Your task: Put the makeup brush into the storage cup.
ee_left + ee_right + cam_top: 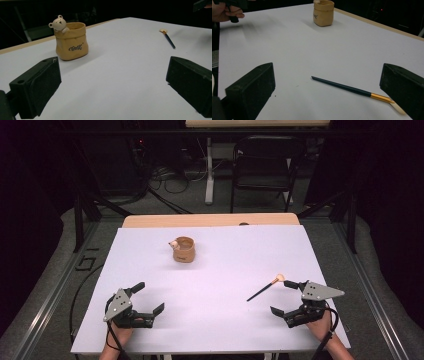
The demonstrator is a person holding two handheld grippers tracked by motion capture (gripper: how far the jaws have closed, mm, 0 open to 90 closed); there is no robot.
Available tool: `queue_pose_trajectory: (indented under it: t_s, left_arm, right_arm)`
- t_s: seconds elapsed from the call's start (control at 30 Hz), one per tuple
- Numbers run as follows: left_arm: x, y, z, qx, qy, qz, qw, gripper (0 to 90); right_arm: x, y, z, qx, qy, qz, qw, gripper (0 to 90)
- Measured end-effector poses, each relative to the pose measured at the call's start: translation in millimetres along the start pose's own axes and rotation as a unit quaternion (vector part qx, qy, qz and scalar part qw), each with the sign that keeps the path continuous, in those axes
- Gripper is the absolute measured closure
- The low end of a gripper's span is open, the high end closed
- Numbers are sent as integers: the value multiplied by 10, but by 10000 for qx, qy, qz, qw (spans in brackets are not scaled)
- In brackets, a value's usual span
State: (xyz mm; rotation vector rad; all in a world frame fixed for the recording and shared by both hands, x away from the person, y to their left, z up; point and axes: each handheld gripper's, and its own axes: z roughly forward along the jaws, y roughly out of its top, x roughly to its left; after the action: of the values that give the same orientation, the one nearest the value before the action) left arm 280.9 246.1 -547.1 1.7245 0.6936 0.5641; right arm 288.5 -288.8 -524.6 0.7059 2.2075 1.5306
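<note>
Jaws, right gripper (329,92): spread wide, pinching nothing; the brush lies between them on the counter, its pale tip just under the right-hand jaw, contact not certain.
Counter (220,320): white sheet over a wooden top; carries one pot and one brush, well apart.
Left gripper (145,300): near the front left edge; jaws spread fully, nothing held, nothing touched; pointed toward the pot.
Pot (183,249): tan, sack-shaped, small bear figure on its rim; upright, toward the far middle of the counter; looks empty, though the inside is partly hidden.
Brush (264,289): dark handle, gold ferrule, pale tip; flat on the counter at the right, just beside the right gripper.
Progress: judged at the very start; the likely job is brush into pot. Nothing gripped yet.
Left to do: close on the brush, lift, carry to the pot, release.
</note>
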Motion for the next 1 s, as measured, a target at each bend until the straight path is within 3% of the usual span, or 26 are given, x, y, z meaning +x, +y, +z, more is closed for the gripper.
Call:
queue_pose_trajectory:
  t_s: [0.57,1.0]
  left_arm:
    - [-4,3,-4,2,-30,5,10000,0]
    - [-4,2,-2,3,-35,1,10000,0]
  right_arm:
    - [-276,165,82,572,324,-438,9969,0]
    - [-446,340,235,1110,501,-859,9888,0]
